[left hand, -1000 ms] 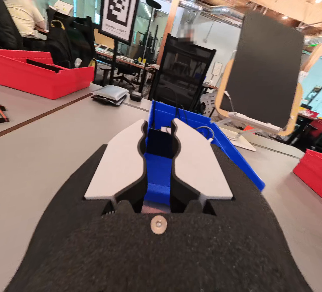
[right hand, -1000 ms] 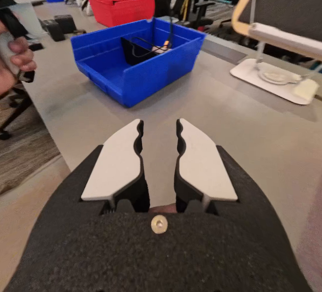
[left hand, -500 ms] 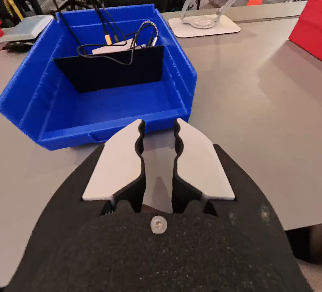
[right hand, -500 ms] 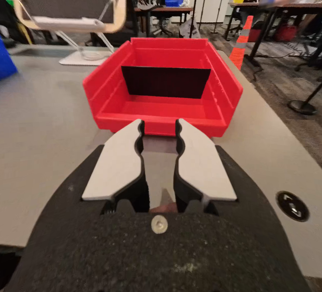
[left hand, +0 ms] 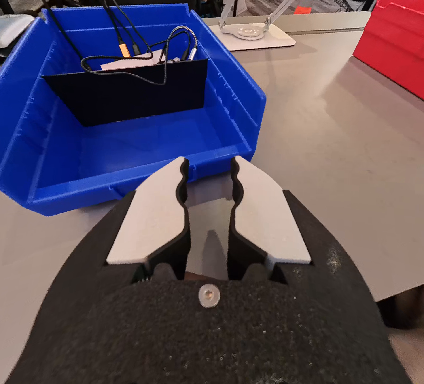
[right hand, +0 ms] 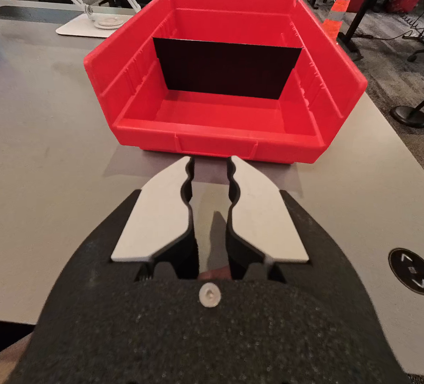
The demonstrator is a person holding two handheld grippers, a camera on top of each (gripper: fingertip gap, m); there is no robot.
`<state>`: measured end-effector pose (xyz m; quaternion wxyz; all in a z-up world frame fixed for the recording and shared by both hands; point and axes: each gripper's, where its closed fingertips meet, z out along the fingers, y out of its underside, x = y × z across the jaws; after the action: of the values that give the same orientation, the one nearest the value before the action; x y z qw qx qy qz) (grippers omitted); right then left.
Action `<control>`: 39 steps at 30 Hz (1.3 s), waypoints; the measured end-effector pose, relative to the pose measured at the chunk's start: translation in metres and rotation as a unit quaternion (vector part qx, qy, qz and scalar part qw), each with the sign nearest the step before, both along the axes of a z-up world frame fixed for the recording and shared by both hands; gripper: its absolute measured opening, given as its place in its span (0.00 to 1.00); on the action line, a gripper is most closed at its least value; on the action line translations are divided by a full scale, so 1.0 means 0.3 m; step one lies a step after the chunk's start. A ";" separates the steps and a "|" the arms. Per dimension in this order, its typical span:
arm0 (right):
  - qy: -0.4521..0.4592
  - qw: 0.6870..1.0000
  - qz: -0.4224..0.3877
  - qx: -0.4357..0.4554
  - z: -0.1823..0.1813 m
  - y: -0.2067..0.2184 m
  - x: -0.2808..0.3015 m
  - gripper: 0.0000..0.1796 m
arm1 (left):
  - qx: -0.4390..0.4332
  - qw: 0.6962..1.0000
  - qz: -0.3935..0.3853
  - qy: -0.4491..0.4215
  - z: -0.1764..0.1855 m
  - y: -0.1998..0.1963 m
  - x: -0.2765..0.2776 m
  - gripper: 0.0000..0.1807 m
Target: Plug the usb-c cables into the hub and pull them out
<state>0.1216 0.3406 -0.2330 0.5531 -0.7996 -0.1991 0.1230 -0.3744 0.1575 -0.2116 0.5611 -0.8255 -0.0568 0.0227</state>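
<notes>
Each black, felt-textured gripper body [left hand: 206,327] [right hand: 206,331] carries 2 pale grey fingers [left hand: 156,212] [right hand: 160,212] with wavy black inner pads and 1 silver screw [left hand: 209,295] [right hand: 209,294].

My left wrist camera looks forward and down along its fingers [left hand: 158,208] at the blue bin [left hand: 238,107], close over the desk [left hand: 321,143]. My right wrist camera faces the red bin [right hand: 128,70] just as near. Both views share the desk, the white stand [left hand: 252,36] behind and the red bin.
</notes>
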 end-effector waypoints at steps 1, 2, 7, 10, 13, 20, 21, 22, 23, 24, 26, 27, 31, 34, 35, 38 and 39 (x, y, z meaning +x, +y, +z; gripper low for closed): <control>0.001 1.000 0.001 -0.001 0.000 0.000 -0.001 0.15 | -0.001 1.000 0.002 0.005 0.000 0.000 0.000 0.19; 0.002 1.000 0.001 -0.002 -0.001 0.000 0.000 0.15 | 0.002 1.000 0.000 0.009 0.003 0.001 0.004 0.20; 0.006 1.000 0.003 -0.008 -0.008 0.001 -0.001 0.14 | 0.013 1.000 -0.019 -0.007 0.010 0.007 0.033 0.21; 0.004 1.000 0.004 -0.004 -0.004 -0.001 -0.003 0.14 | 0.001 0.998 -0.053 -0.025 -0.007 0.011 0.069 0.22; 0.003 1.000 0.006 -0.002 -0.005 -0.004 -0.009 0.15 | -0.027 0.991 -0.097 -0.090 0.005 0.026 0.079 0.21; 0.022 1.000 0.018 -0.008 -0.007 -0.009 -0.015 0.15 | -0.081 0.977 -0.192 0.054 0.236 0.275 -0.227 0.24; 0.021 1.000 0.020 -0.009 -0.009 -0.009 -0.016 0.15 | -0.139 0.962 -0.228 0.064 0.210 0.313 -0.255 0.24; 0.019 0.999 0.023 -0.011 -0.011 -0.009 -0.020 0.15 | -0.190 0.948 -0.245 0.070 0.186 0.359 -0.292 0.23; 0.017 0.999 0.026 -0.014 -0.016 -0.010 -0.024 0.15 | -0.227 0.939 -0.245 0.082 0.166 0.414 -0.340 0.24; 0.013 0.999 0.027 -0.018 -0.021 -0.009 -0.027 0.15 | -0.255 0.930 -0.241 0.106 0.143 0.471 -0.389 0.23; 0.008 0.999 0.029 -0.025 -0.029 -0.008 -0.031 0.15 | -0.316 0.902 -0.227 0.189 0.074 0.563 -0.499 0.23; 0.007 0.999 0.030 -0.025 -0.030 -0.009 -0.033 0.15 | -0.346 0.884 -0.228 0.215 0.035 0.590 -0.532 0.23; 0.016 0.999 0.032 -0.015 -0.020 -0.013 -0.030 0.15 | -0.407 0.837 -0.248 0.267 -0.079 0.649 -0.572 0.23; 0.027 0.999 0.035 -0.018 -0.020 -0.013 -0.029 0.15 | -0.430 0.808 -0.253 0.314 -0.139 0.658 -0.592 0.22; 0.028 0.999 0.037 -0.020 -0.020 -0.013 -0.030 0.15 | -0.436 0.798 -0.245 0.334 -0.146 0.662 -0.604 0.23; 0.025 0.999 0.041 -0.022 -0.025 -0.014 -0.035 0.15 | -0.435 0.796 -0.251 0.339 -0.164 0.665 -0.586 0.17; 0.024 0.999 0.042 -0.022 -0.025 -0.014 -0.036 0.15 | -0.436 0.794 -0.251 0.343 -0.168 0.665 -0.586 0.15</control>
<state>0.1108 0.3364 -0.2406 0.5340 -0.7996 -0.2164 0.1691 -0.5502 0.3569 -0.2621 0.1110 -0.9060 0.3641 0.1850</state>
